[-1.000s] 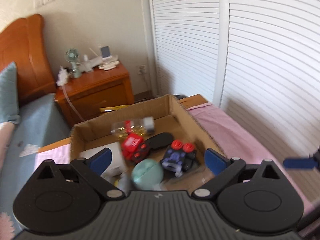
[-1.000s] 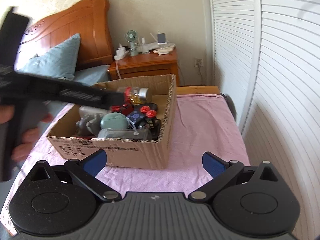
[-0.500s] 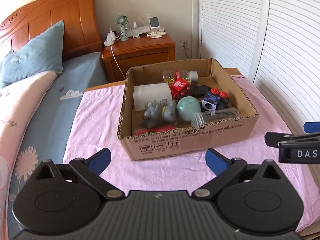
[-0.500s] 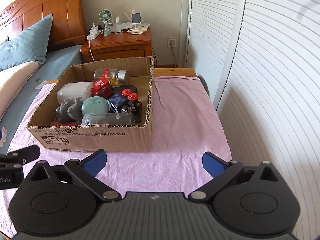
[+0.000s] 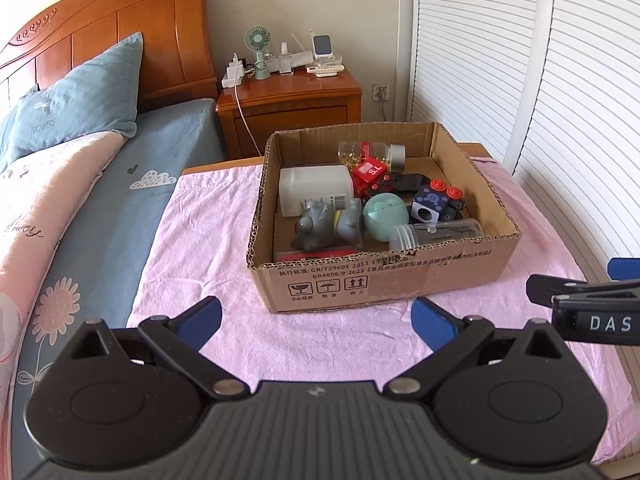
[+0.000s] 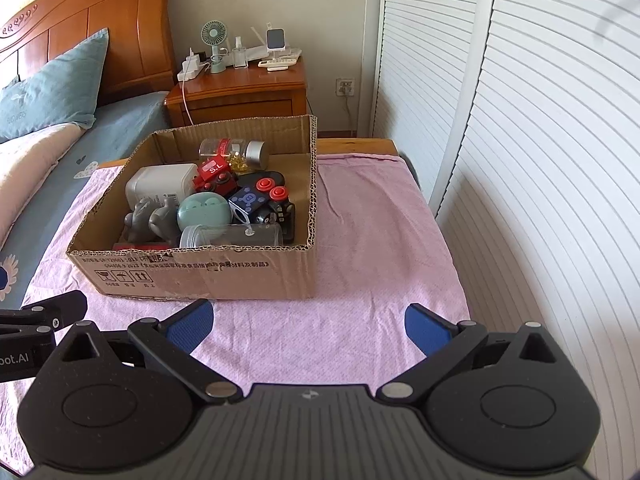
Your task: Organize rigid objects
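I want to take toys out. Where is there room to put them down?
Bare pink cloth lies right of the cardboard box, toward the white slatted doors, and in front of it. Inside the box is crowded.

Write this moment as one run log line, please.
left gripper: open, empty | right gripper: open, empty | cardboard box: full, on pink cloth

Two wrist fisheye cameras look forward and slightly down over a pink cloth [image 5: 328, 344] toward a cardboard box [image 5: 384, 280] of small objects, each from just short of the box. The left view faces it squarely, taking in the bed [image 5: 80, 208] at left; the right view sits further right, along the louvered doors [image 6: 540, 160]. Both share the box, nightstand [image 6: 240, 96] and headboard [image 5: 120, 32]
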{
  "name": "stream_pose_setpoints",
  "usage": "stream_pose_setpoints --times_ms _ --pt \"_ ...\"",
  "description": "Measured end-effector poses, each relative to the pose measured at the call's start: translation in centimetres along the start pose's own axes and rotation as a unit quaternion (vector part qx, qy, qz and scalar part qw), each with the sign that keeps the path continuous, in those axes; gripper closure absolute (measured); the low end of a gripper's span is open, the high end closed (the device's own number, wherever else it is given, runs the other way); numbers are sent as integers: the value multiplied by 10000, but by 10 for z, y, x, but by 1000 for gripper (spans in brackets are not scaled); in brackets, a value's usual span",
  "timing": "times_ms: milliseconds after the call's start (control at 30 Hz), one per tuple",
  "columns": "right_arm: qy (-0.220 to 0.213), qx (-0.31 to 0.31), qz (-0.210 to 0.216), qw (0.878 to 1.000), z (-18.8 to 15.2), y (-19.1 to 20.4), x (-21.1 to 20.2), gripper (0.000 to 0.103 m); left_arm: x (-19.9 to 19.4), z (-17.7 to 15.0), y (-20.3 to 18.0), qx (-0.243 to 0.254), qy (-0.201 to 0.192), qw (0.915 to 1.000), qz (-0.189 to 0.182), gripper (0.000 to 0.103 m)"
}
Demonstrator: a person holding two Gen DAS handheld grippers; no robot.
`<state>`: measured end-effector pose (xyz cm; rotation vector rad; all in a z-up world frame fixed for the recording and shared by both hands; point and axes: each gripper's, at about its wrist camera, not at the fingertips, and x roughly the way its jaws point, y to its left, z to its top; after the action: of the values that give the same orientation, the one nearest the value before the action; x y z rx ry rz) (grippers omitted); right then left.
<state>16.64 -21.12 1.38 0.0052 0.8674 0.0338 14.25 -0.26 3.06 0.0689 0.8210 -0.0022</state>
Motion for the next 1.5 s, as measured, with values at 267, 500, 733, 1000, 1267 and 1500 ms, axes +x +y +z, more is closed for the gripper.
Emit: stream_pose_setpoints --times_ms 267,500,733,1000,1267,1500 --pt "2 -6 16 10000 0 1 -1 0 1 0 -2 -2 3 10000 4 3" --pt "1 -52 56 10000 -1 3 -3 0 1 1 -2 -34 -4 10000 42 3" --pt "9 -61 56 10000 -1 3 -3 0 1 0 -2 -17 8 10000 18 3" --pt "10 -73 54 10000 -2 3 -2 0 1 1 -2 -30 13 10000 29 3" --pt "2 -77 51 10000 -1 3 -2 0 0 1 -3 -6 5 10000 26 3" --pt "-4 -73 66 10000 -1 3 -2 0 0 1 -4 -4 3 10000 33 3"
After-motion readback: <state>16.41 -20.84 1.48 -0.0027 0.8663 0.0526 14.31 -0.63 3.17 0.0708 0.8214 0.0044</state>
